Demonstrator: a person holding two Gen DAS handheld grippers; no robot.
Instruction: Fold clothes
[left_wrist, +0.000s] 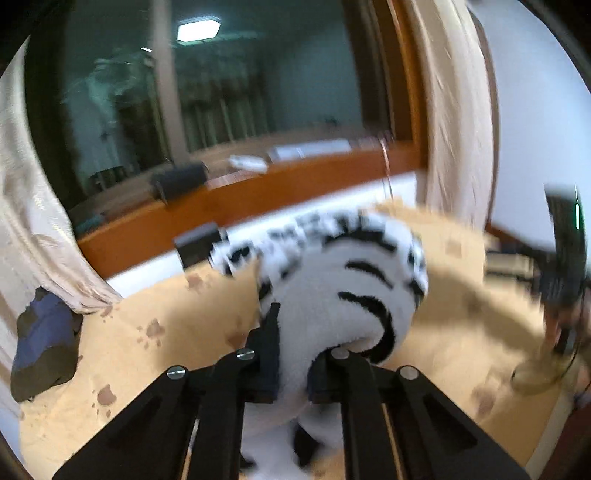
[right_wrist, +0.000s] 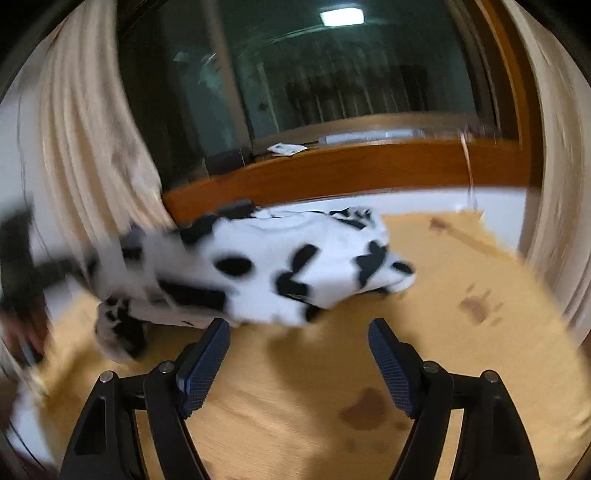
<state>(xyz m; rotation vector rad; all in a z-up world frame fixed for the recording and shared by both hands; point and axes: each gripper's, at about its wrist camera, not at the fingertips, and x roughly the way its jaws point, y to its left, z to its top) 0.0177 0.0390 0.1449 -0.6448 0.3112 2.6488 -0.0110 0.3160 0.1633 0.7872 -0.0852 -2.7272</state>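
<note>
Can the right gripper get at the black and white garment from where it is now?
Probably yes. The right gripper is open with nothing between its fingers, and only bare tan sheet lies between it and the black and white garment just ahead.

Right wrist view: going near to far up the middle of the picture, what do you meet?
Open right gripper → tan spotted cloth → black-and-white fleece garment → white wall strip → orange-brown wooden sill → dark window glass.

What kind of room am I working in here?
Probably a bedroom at night: a tan paw-print blanket spread like bedding, cream curtains framing a dark window above a wooden sill, where the fleece garment lies.
</note>
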